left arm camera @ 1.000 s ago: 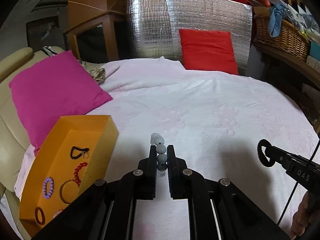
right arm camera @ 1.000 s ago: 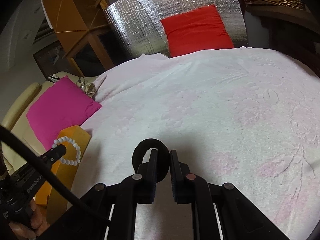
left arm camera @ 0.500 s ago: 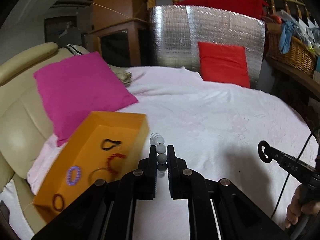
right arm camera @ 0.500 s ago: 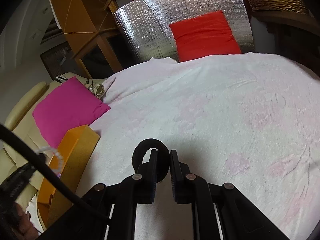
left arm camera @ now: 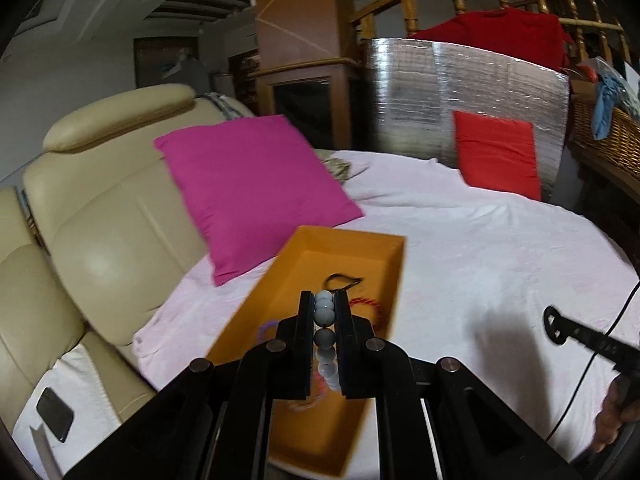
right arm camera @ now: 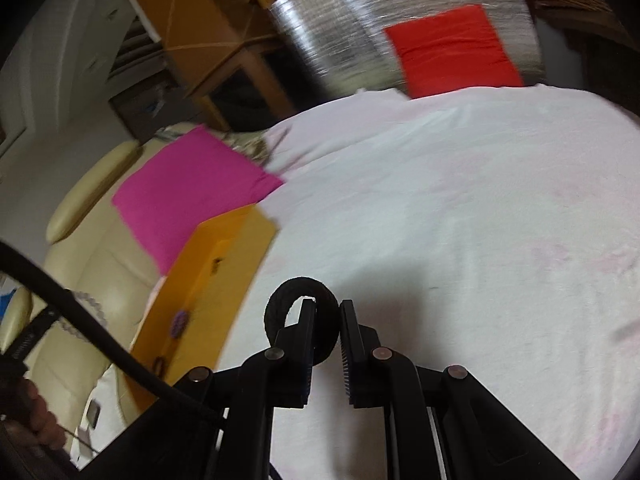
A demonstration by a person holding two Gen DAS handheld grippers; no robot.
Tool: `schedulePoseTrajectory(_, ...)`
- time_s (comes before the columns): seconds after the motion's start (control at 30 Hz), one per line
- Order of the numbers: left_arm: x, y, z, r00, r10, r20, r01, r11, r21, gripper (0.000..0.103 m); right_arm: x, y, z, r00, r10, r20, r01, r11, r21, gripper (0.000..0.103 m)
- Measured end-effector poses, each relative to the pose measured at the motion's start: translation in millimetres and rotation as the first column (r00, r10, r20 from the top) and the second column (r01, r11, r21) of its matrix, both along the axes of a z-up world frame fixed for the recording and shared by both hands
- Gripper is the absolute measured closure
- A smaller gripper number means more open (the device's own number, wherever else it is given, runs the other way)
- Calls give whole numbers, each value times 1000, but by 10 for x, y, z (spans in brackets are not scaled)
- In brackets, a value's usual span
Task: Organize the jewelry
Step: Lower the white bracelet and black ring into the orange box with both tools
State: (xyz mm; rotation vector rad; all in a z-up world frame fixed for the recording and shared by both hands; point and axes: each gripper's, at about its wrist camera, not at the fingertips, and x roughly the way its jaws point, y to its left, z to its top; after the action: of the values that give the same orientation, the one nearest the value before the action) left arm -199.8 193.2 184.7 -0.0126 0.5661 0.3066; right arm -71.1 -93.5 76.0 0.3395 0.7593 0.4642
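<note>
My left gripper [left arm camera: 324, 300] is shut on a pale grey bead bracelet [left arm camera: 325, 312] and holds it above the open orange box [left arm camera: 360, 248], which lies at the left edge of the white bed. The box holds a black cord piece [left arm camera: 344, 280], a red bead bracelet [left arm camera: 366, 302] and a purple bead bracelet [left arm camera: 266, 326]. My right gripper [right arm camera: 326, 306] is shut on a black fabric hair band [right arm camera: 280, 300], held over the bedspread to the right of the orange box [right arm camera: 236, 248]. The left gripper and its bracelet [right arm camera: 90, 304] show blurred at the left of the right wrist view.
A magenta cushion [left arm camera: 252, 184] leans behind the box against a cream leather chair [left arm camera: 96, 208]. A red cushion [left arm camera: 496, 152] rests against a silver foil panel [left arm camera: 460, 92] at the far side. A wicker basket [left arm camera: 608, 140] stands at the right. A phone [left arm camera: 54, 414] lies at lower left.
My left gripper has swung left with the grey bracelet, from over the bedspread to above the orange box. My right gripper has moved left toward the box, still holding the black band.
</note>
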Motion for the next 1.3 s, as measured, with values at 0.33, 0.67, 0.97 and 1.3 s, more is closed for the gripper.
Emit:
schedulePoseTrajectory(0.33,-141,710,-268,993,107,-42,-108,994,-17,93,-5,1129,478,986,166,2,-166,984,59,90)
schedulePoseTrajectory(0.67,-5,856,-608,991,71,-116,-76,996,-37,93,-2,2004,174,957,281,-72,-279,960,33,90)
schedulePoseTrajectory(0.97,144,748,-700,990,45,-133,-47,999,-9,93,288,2058,131,963,255,-82,-257,966,-14,90)
schedulePoseTrajectory(1.3,300,773,-759,987,47,-151,-45,999,18,93,579,2300,46,964,247,-97,-249,969,-3,90)
